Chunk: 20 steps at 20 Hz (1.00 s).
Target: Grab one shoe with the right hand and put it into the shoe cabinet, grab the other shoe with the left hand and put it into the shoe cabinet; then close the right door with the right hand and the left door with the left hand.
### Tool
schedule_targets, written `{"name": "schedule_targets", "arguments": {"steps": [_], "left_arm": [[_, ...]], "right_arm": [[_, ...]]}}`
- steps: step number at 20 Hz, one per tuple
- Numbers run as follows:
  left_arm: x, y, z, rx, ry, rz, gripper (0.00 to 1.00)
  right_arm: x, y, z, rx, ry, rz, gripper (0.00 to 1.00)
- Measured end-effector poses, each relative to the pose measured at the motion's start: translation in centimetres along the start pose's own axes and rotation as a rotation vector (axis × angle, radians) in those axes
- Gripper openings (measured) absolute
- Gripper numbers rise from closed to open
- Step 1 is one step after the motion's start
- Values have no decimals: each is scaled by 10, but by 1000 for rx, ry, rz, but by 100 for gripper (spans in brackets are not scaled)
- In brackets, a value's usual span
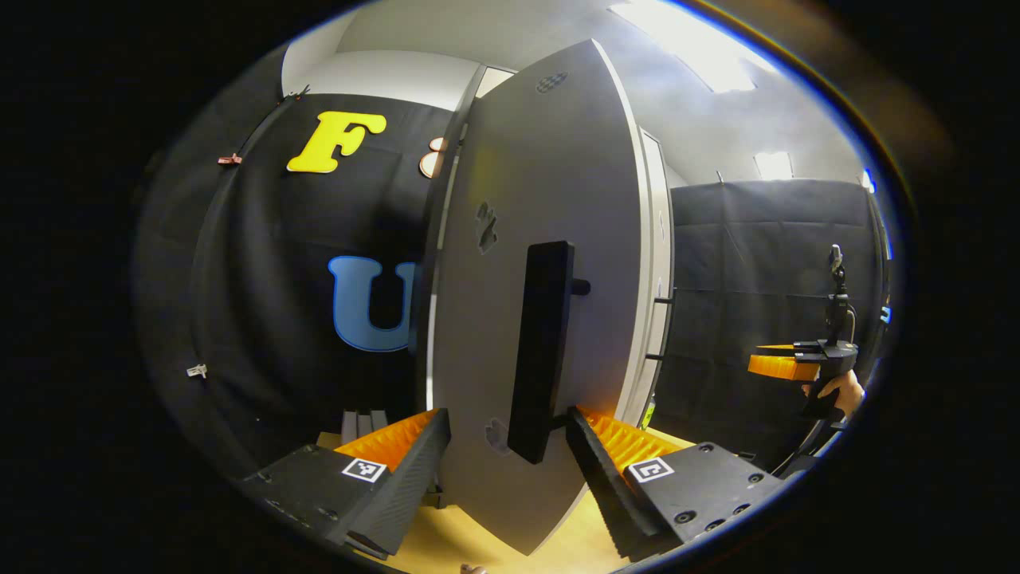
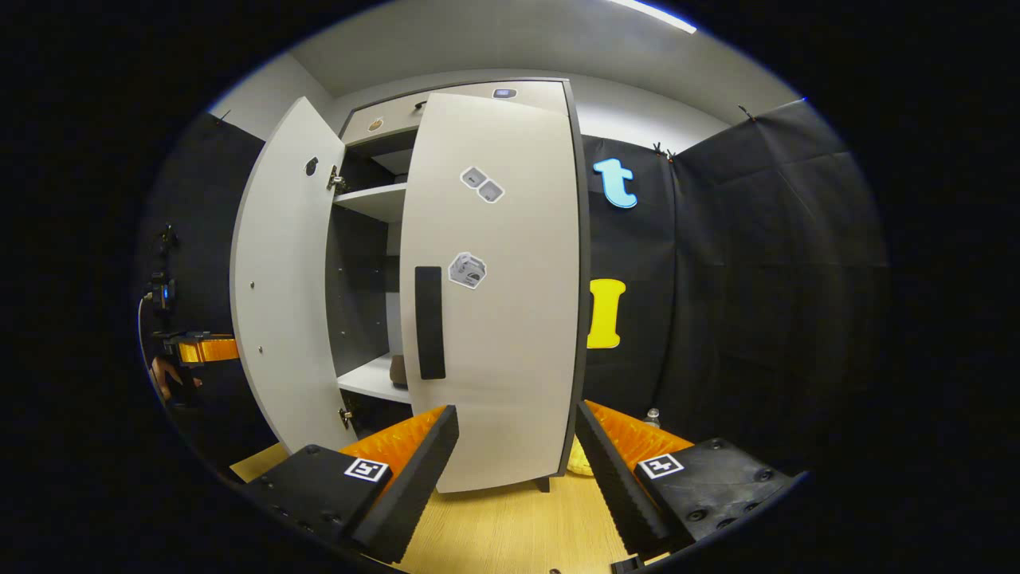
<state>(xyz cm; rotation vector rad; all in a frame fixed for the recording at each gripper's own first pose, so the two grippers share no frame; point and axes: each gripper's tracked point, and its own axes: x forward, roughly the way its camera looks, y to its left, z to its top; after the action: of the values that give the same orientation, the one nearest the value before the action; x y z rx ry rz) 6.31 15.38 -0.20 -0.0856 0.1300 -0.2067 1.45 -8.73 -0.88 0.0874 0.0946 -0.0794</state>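
Right gripper view: shoe cabinet stood on the wood floor, grey, with black bar handles. Right door was nearly shut; left door swung wide, shelves visible in the gap. A dark shape sat on the lower shelf, too hidden to identify. Right gripper was spread wide, empty, facing the right door. Left gripper view: left gripper also wide, empty, straddling the left door's handle without touching it.

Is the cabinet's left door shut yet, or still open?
Open. In the right gripper view the left door swings well out from the cabinet, baring its shelves, while the right door lies nearly closed.
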Motion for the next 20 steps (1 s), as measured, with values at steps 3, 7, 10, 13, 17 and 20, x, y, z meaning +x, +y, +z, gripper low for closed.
{"name": "schedule_targets", "arguments": {"steps": [3,7,10,13,17,20], "left_arm": [[23,-30,0,-40,-10,-72,94],[66,-77,-16,32,40,-103,95],[96,-106,-25,104,63,-103,97],[98,-121,-24,65,54,-88,95],[66,-126,-13,7,16,-21,95],[39,-130,1,19,-22,29,94]], "right_arm": [[1,-15,-2,11,7,-16,97],[-1,-40,-4,14,16,-38,98],[-6,-64,-5,25,19,-65,98],[-10,-80,-9,32,30,-76,98],[1,-76,-8,34,28,-32,97],[14,-61,-5,33,20,37,97]]}}
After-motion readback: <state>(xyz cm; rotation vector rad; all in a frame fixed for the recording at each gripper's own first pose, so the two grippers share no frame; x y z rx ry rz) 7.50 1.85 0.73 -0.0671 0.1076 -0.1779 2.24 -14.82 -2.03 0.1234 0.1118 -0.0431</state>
